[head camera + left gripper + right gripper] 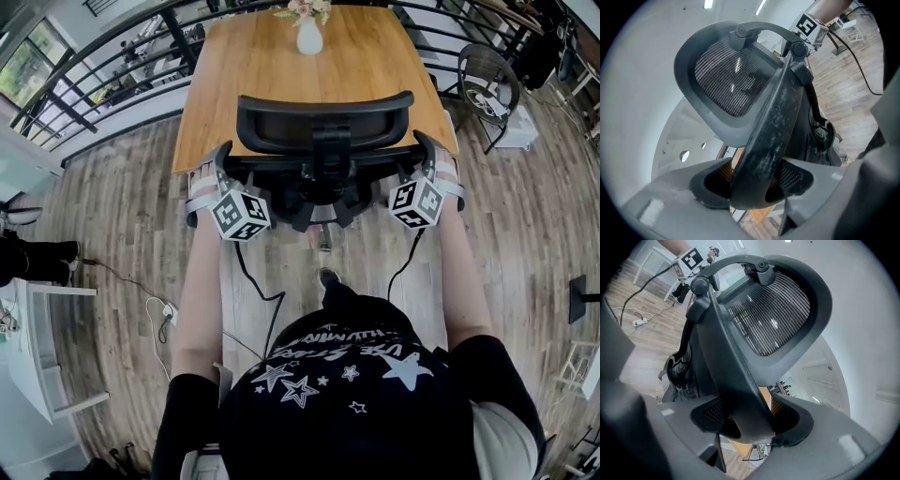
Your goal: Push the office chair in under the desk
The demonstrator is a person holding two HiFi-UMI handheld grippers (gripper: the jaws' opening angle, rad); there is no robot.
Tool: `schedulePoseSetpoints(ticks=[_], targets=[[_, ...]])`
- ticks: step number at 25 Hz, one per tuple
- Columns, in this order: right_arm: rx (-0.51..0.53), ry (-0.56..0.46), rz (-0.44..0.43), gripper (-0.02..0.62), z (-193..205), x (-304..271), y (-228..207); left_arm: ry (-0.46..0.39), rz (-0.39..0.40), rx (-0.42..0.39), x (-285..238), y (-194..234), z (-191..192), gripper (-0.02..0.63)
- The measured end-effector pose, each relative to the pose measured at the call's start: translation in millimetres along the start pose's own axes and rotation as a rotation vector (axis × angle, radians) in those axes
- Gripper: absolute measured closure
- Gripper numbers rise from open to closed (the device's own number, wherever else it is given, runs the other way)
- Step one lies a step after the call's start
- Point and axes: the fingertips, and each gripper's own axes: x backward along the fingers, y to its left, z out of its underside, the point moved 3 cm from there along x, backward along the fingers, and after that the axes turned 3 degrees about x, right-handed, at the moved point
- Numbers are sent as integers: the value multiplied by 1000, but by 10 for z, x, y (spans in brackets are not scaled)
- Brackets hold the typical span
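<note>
On the left I am holding the left gripper (223, 161) clamped on the left edge of the back frame of the office chair (323, 120), with the dark bar sitting between its jaws. The chair is standing at the near edge of the desk (253, 84), its back overlapping the wooden top in the head view, and farther along the top a white vase (309, 37) is holding flowers (305, 9). On the right, the right gripper (427, 159) is gripping the frame's right edge the same way.

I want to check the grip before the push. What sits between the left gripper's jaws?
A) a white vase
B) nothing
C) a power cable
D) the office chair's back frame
D: the left gripper is clamped on the office chair's back frame, seen in its own view.
</note>
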Motion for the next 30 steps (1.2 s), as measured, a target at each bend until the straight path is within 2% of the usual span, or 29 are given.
schedulePoseSetpoints(ticks=[6, 10, 13, 16, 20, 27, 30], targets=[[0, 1, 6, 313, 1, 4, 18, 5, 3, 46, -4, -17, 0, 308], [-26, 8, 0, 282, -11, 42, 44, 3, 8, 71, 30, -22, -6, 302], [-34, 12, 8, 282, -34, 113, 49, 1, 30, 89, 109, -24, -30, 302], [-45, 6, 6, 288, -85, 223, 62, -1, 20, 100, 251, 0, -41, 302], [-61, -6, 4, 299, -132, 439, 110, -5, 12, 171, 519, -14, -39, 302], [-73, -49, -8, 324, -308, 934, 300, -64, 12, 331, 1135, -226, -50, 302], [-100, -70, -19, 336, -388, 1142, 411, -76, 33, 373, 1350, -403, -72, 302]])
